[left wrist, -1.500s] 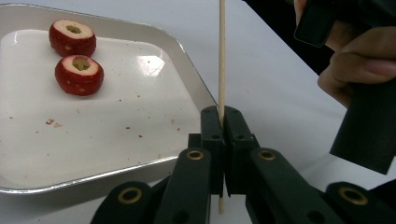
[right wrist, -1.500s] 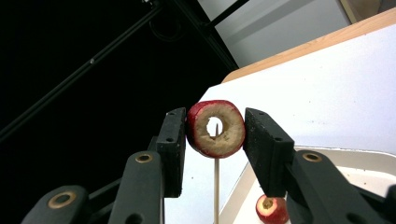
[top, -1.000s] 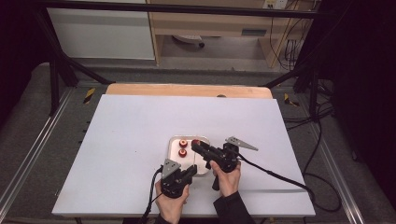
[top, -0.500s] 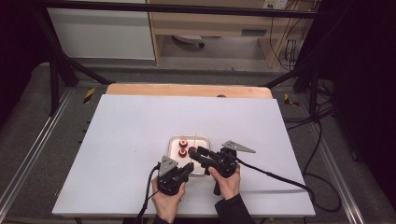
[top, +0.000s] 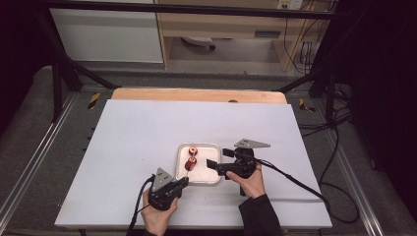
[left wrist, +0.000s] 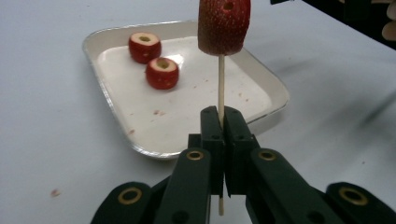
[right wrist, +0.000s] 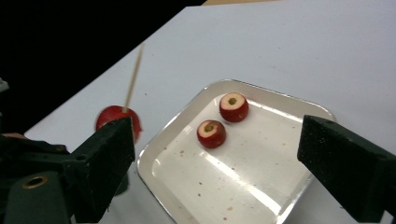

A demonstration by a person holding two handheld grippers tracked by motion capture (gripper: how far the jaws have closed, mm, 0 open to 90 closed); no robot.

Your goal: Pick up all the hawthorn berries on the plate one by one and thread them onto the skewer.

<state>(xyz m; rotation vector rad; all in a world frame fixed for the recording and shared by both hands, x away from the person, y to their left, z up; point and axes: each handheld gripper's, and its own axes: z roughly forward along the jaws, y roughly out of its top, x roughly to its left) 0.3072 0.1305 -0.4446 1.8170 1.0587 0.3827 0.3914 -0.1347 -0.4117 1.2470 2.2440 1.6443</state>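
Two grippers work at the near edge of the white table [top: 147,128]. Left gripper [left wrist: 219,122], nearest the person: jaws clenched on a thin wooden skewer [left wrist: 221,84], which stands upright between the pads with its lower tip showing below them. One red fruit piece [left wrist: 224,25] with a cored hole sits impaled on the skewer's upper end — directly at 12 o'clock from the clamped jaws, above the near rim of the tray.

Right gripper [top: 219,160]: released, nothing between the jaws; they have just been opening. It lies at the tray's right side, jaws pointing toward 9 o'clock in the high view.

Container: one shallow white tray [left wrist: 261,81] with rounded corners, resting on the table just beyond the left gripper. Contents — two red cored fruit pieces [left wrist: 144,46] [left wrist: 162,73], cut faces up, side by side and apparently just touching, in the tray's far part, at about 11 o'clock from the skewer. Small red specks mark the tray floor.

Beyond the table: a wooden board [top: 196,94] along the far edge.
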